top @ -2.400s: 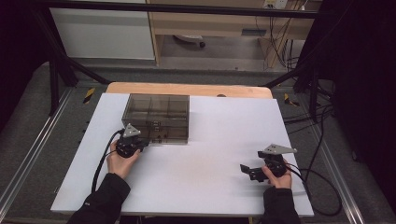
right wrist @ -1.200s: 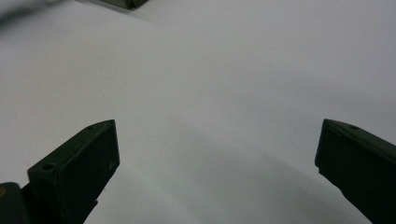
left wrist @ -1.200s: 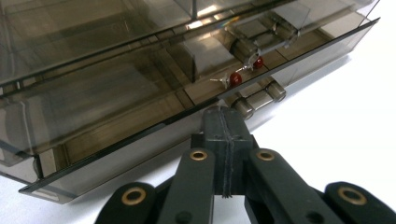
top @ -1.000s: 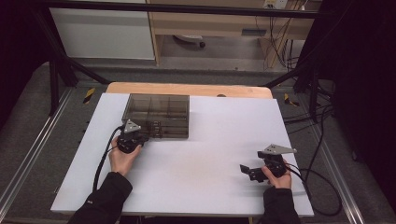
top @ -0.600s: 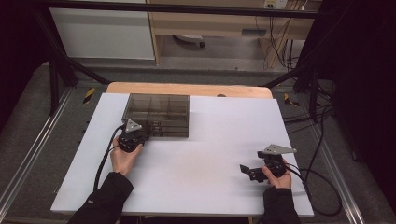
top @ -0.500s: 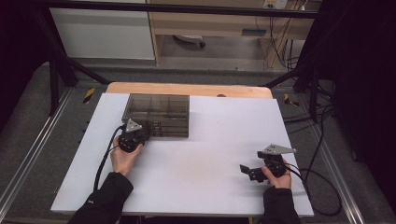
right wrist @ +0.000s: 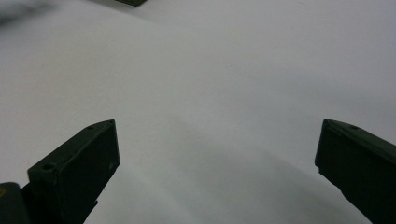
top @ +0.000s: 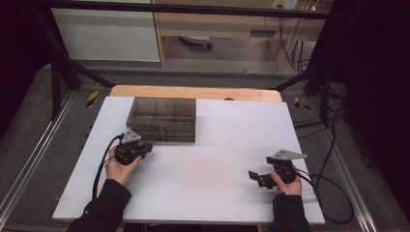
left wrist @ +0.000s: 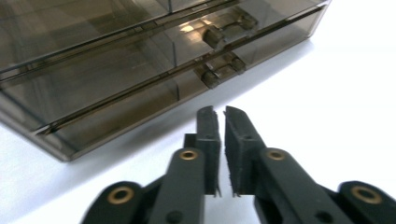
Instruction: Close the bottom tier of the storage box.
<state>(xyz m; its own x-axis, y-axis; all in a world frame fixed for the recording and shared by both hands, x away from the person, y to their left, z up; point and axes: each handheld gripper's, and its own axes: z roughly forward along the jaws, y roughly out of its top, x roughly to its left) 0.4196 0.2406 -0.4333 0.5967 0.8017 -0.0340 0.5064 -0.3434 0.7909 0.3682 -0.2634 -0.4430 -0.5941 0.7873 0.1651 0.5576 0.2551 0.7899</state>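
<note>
Drawer box (top: 162, 119) sits toward the counter's (top: 217, 193) far-left corner. Your left gripper (left wrist: 219, 122), jaws just parting and empty, hovers before the lower drawer's handle (left wrist: 220, 71). Spread wider, centre on it. Right gripper (right wrist: 215, 163) rests released.

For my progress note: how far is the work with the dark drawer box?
Done: both drawers of the drawer box look shut, fronts flush. In hand: the left gripper points at the lower handle; its jaws have just been opening, nothing between them. Left: probably gripping that handle; the right gripper hangs open over the table.
</note>
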